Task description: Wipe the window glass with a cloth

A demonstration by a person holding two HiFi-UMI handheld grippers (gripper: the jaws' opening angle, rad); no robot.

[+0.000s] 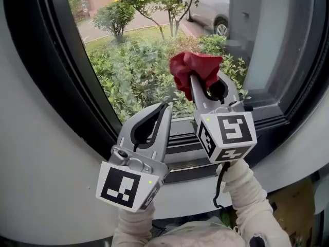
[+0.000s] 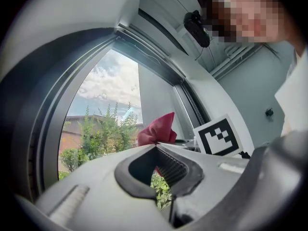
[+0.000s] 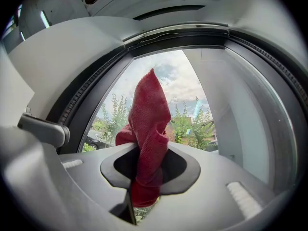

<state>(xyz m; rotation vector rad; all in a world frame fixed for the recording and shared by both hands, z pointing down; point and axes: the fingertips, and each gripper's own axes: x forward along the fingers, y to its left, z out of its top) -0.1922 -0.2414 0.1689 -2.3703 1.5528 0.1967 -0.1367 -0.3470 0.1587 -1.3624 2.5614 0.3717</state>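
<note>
Right hand-held gripper (image 1: pixel 205 84): raised in front of the lower part of the window glass (image 1: pixel 139 45), with its jaws clamped on the cloth (image 1: pixel 194 68).
Cloth: red and bunched. In the right gripper view it (image 3: pixel 149 124) passes down through the oval gap between the jaws and rises in a peak above them. In the head view the bunch sits at the jaw tips, against or just before the pane; I cannot tell which.
Left hand-held gripper (image 1: pixel 164 109): lower and to the left of the right one, pointing up at the glass. In its own view the jaw tips (image 2: pixel 155 147) meet, with nothing between them.
Marker cubes: one on each gripper, the left (image 1: pixel 128 184) and the right (image 1: pixel 229 135).
Window frame (image 1: pixel 67 86): dark, curving round the pane, set in a pale wall (image 1: pixel 36 153).
Outside: green shrubs (image 1: pixel 128 76) just beyond the glass, a small tree (image 1: pixel 164 4) and a parked car (image 1: pixel 216 9) farther off.
Person: pale sleeves (image 1: pixel 252 197) at the bottom edge of the head view.
</note>
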